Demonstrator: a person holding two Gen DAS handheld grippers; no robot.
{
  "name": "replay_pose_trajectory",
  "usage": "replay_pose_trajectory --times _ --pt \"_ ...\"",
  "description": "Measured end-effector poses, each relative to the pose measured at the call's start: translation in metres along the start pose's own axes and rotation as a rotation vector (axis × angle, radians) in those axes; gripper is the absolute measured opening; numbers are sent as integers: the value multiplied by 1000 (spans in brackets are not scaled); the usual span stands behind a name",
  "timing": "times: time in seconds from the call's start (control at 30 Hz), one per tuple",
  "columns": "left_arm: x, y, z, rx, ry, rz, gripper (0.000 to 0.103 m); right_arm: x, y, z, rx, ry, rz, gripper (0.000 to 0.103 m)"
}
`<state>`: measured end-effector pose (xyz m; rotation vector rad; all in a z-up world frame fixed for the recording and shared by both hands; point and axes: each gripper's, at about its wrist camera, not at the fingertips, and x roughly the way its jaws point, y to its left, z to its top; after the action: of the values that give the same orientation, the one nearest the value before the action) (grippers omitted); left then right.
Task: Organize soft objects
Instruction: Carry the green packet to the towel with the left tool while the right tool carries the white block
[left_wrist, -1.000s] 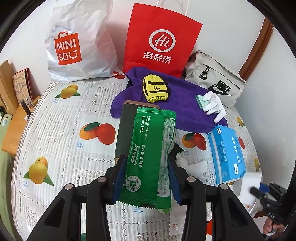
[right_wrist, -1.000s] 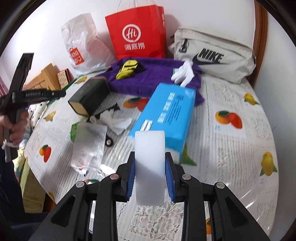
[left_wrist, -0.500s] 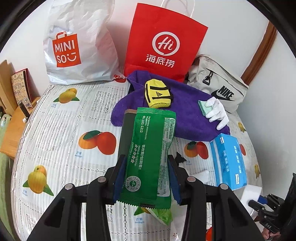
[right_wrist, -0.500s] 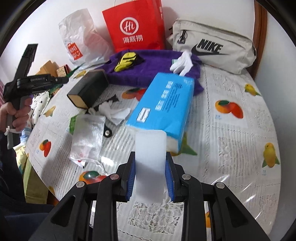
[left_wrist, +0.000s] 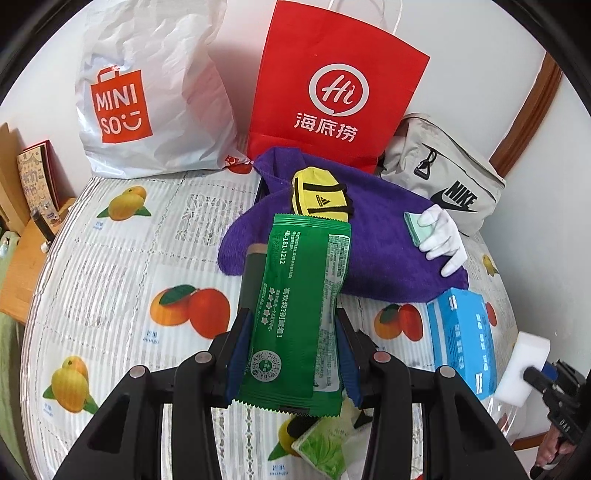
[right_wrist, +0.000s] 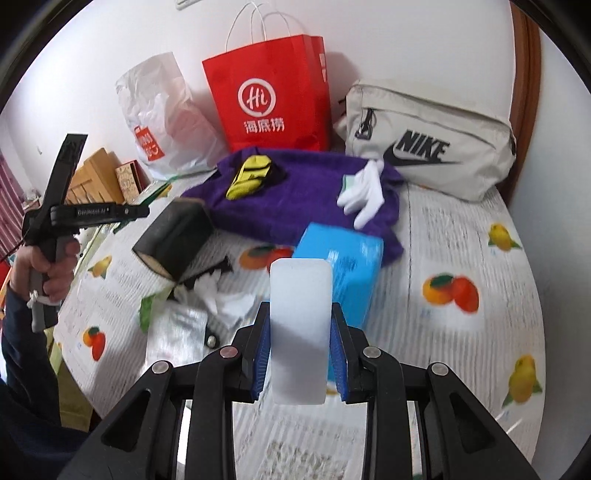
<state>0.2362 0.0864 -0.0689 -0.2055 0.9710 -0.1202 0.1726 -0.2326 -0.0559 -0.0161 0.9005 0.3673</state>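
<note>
Both claws are carrying their loads over the round worktop (left_wrist: 110, 258), which is covered in a fruit-printed plastic cloth. The left claw (left_wrist: 291, 354) is gripping a flat green foil packet with white print (left_wrist: 299, 302), its blue pads pressing on the packet's two long edges. The right claw (right_wrist: 297, 354) is clamping a white rectangular foam sponge block (right_wrist: 299, 325) between its pads.

Compared with a second ago, both hands are advancing toward the far side: the purple plush towel (left_wrist: 384, 251) is looming larger in each view, and the right claw is rising above the blue tissue pack (right_wrist: 343, 266). The towel is already bearing a yellow-and-black folded sock (left_wrist: 319, 197) and a white cotton glove (left_wrist: 441, 236) lying over a pale green pad (left_wrist: 415, 227).

By judgement, the towel is serving as the collecting place for soft items, so both loads are probably heading there. A dark rectangular box (right_wrist: 173, 236), crumpled white tissue (right_wrist: 225, 302) and a clear plastic wrapper (right_wrist: 177, 336) are lying unsorted nearer the worktop's front edge.
</note>
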Motion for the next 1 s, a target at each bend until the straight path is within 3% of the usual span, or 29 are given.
replay_pose_trajectory --times 0.6,0.83,1.0 --pt "59 -14 64 32 50 24 41 73 -33 97 54 -36 -13 29" --pt "80 -22 84 57 57 20 41 116 -43 120 53 3 -44 29" --pt "98 -24 93 51 76 10 41 151 -57 126 86 81 -40 29"
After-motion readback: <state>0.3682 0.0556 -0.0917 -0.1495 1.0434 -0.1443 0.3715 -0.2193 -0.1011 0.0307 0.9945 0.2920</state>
